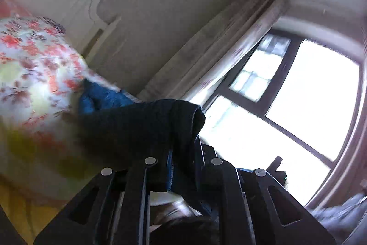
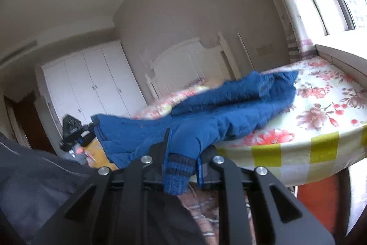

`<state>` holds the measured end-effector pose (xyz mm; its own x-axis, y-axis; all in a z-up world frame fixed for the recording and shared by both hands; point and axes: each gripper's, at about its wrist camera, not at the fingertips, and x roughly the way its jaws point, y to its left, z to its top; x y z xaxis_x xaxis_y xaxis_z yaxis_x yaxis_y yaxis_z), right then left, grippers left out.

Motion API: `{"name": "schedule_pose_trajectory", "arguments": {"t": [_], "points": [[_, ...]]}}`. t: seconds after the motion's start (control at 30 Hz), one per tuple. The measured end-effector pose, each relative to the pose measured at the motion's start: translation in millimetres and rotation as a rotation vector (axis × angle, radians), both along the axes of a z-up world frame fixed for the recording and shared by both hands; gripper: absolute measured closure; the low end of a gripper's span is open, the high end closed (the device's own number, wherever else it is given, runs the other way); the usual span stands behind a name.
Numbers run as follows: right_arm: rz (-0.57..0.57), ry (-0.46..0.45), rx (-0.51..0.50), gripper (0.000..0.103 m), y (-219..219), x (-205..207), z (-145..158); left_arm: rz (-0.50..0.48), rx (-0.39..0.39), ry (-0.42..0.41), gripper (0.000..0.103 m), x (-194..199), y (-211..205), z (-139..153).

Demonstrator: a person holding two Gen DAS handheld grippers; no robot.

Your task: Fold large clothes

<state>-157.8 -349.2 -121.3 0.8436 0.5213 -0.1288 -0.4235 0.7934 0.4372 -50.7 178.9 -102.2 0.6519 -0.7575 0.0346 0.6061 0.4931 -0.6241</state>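
Blue jacket (image 2: 229, 107): draped off floral bed (image 2: 321, 111); right gripper (image 2: 181, 167) fingers clamp its striped cuff (image 2: 176, 173); left gripper (image 1: 183, 167) fingers clamp a dark cuff (image 1: 160, 125).

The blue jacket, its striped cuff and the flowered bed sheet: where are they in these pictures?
blue jacket (image 2: 229, 107): right wrist view, on its quilted body.
striped cuff (image 2: 177, 172): right wrist view, on the ribbed knit band.
flowered bed sheet (image 2: 321, 107): right wrist view, on a bare printed patch.
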Motion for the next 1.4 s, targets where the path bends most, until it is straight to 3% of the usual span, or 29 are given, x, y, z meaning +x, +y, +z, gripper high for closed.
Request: {"name": "schedule_pose_trajectory", "arguments": {"t": [0.13, 0.2, 0.27, 0.37, 0.4, 0.47, 0.5, 0.57, 0.6, 0.7, 0.83, 1.0, 1.1, 1.27, 1.4], "points": [[-0.046, -0.034, 0.062, 0.086, -9.6, 20.3, 41.5, -0.023, -0.058, 0.021, 0.091, 67.3, -12.1, 43.0], [-0.073, -0.006, 0.106, 0.086, -22.3, 57.0, 66.9, 0.011, -0.072, 0.068, 0.09, 130.8, -21.3, 66.6], [-0.103, 0.024, 0.138, 0.086, -38.5, 113.3, 90.3, 0.056, -0.074, 0.155, 0.09, 191.7, -32.9, 78.1], [-0.19, 0.107, 0.13, 0.084, -57.5, 208.8, 103.5, 0.213, -0.044, 0.319, 0.09, 291.2, -49.0, 78.6], [-0.216, 0.14, 0.137, 0.083, -63.6, 239.2, 100.9, 0.248, -0.025, 0.39, 0.09, 326.8, -54.6, 73.3], [-0.244, 0.256, 0.178, 0.072, -83.1, 307.1, 84.0, 0.309, 0.012, 0.473, 0.09, 362.3, -55.4, 66.0], [-0.258, 0.312, 0.211, 0.067, -91.3, 329.8, 75.2, 0.325, 0.016, 0.475, 0.086, 370.6, -51.2, 65.2], [-0.28, 0.38, 0.299, 0.035, -108.9, 359.3, 56.2, 0.353, 0.088, 0.443, 0.084, 374.9, -41.5, 70.4], [-0.291, 0.368, 0.312, 0.031, -114.6, 361.3, 51.9, 0.371, 0.161, 0.41, 0.084, 375.2, -38.1, 73.9], [-0.324, 0.287, 0.233, 0.031, -134.9, 354.3, 51.9, 0.366, 0.351, 0.391, 0.084, 384.1, -36.9, 72.3], [-0.381, 0.385, -0.023, 0.031, -148.7, 364.7, 42.8, 0.219, 0.492, 0.438, 0.084, 407.1, -47.9, 43.6], [-0.297, 0.462, -0.117, 0.031, -150.7, 386.0, 14.7, -0.014, 0.614, 0.474, 0.084, 429.4, -92.6, 5.6], [-0.215, 0.481, -0.135, 0.029, -142.7, 404.0, 4.6, -0.062, 0.729, 0.468, 0.084, 442.0, -118.2, -8.1], [-0.173, 0.526, -0.223, 0.027, -131.1, 429.9, -6.2, -0.099, 0.713, 0.48, 0.083, 453.3, -117.7, -9.2], [-0.138, 0.543, -0.215, 0.027, -130.5, 441.2, -14.2, -0.122, 0.701, 0.484, 0.083, 462.3, -117.5, -11.6]]}}
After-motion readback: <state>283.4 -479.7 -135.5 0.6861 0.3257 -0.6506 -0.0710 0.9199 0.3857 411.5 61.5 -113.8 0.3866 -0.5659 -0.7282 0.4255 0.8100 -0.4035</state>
